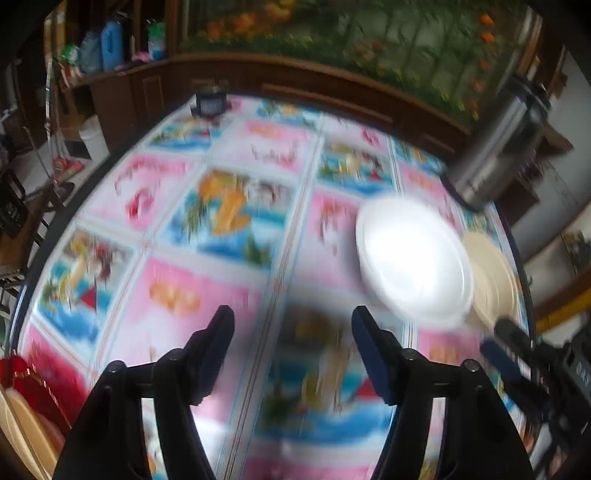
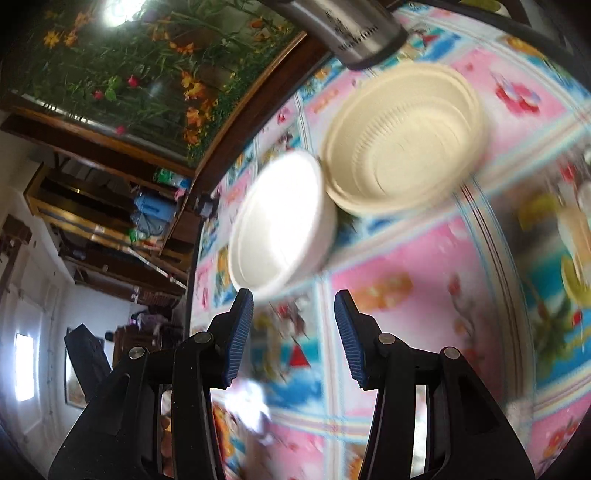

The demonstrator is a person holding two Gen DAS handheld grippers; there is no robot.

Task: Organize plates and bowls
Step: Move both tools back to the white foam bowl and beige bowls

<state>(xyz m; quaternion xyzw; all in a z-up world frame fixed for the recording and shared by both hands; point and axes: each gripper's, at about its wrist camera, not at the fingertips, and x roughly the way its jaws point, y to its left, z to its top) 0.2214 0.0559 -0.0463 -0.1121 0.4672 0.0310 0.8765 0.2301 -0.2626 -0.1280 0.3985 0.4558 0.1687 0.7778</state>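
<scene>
A white bowl (image 1: 413,258) sits on the patterned tablecloth, touching a stack of cream bowls (image 1: 491,277) to its right. In the right wrist view the white bowl (image 2: 280,221) lies just ahead of the fingers and the cream stack (image 2: 402,140) lies beyond it. My left gripper (image 1: 293,317) is open and empty, short of the white bowl and to its left. My right gripper (image 2: 293,299) is open and empty, close to the white bowl's near rim. The right gripper also shows at the right edge of the left wrist view (image 1: 517,350). Both views are motion-blurred.
A steel thermos (image 1: 495,147) stands behind the bowls near the table's far edge (image 2: 354,29). A cream plate (image 1: 22,435) and a red object (image 1: 22,373) sit at the near left. A small dark device (image 1: 210,105) rests at the far edge. A wooden cabinet lines the back.
</scene>
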